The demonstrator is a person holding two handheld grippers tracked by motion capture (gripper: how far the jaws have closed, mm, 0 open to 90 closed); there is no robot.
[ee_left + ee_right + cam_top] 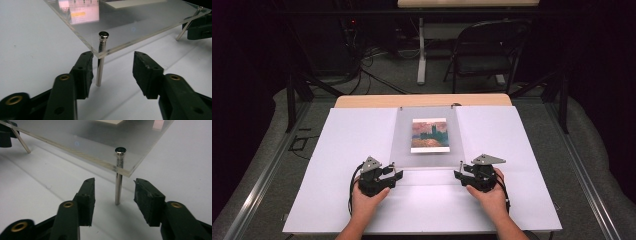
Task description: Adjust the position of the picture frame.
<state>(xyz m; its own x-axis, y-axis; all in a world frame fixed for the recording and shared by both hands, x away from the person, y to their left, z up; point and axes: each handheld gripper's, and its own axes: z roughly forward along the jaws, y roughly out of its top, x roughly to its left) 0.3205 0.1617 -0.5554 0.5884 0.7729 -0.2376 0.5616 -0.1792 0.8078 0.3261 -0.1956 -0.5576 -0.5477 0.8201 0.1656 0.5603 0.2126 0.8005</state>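
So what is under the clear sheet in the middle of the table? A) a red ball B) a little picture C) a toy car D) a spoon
B: the high view shows a small picture with pink sky and an orange band lying beneath the clear sheet, which stands on thin metal pins.

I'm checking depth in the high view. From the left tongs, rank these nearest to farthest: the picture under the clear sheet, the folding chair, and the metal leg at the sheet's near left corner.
1. Metal leg, right at the left tongs.
2. Picture, mid-table under the clear sheet.
3. Folding chair, on the floor beyond the table's far edge.
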